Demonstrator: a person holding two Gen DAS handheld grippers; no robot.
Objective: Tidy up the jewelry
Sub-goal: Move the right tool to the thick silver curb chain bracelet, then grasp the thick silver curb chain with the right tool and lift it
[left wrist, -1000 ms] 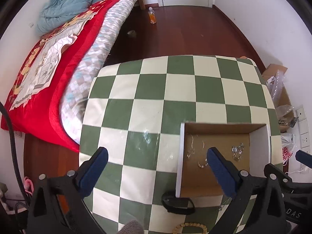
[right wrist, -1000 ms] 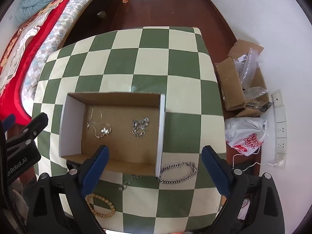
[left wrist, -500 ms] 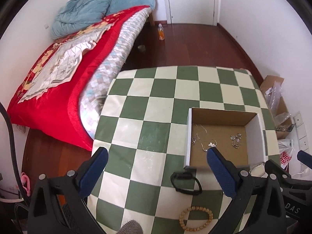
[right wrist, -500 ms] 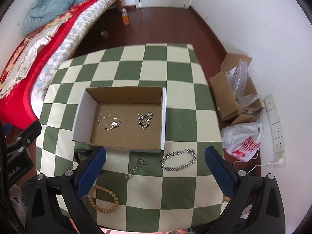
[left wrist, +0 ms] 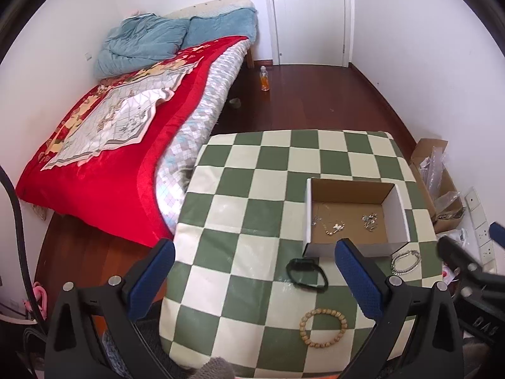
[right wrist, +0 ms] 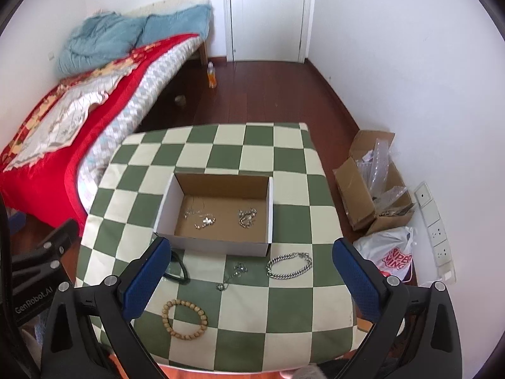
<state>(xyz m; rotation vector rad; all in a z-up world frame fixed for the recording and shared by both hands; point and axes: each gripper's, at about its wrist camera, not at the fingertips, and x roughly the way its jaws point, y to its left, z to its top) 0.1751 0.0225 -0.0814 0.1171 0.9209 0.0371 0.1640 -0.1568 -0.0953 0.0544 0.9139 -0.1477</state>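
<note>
Both grippers, left [left wrist: 254, 276] and right [right wrist: 249, 276], hang above the table [right wrist: 255, 140], jaws spread wide, empty. The box [right wrist: 270, 202] holds three small silver pieces. Outside it, by its near wall: chain bracelet [right wrist: 289, 266], thin necklace [right wrist: 232, 276], bead bracelet [right wrist: 184, 319], black band [left wrist: 306, 274]. Probably staged there for loading; roughly halfway.

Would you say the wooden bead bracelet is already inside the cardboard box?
No, the wooden bead bracelet lies on the checkered cloth, outside the cardboard box.
</note>
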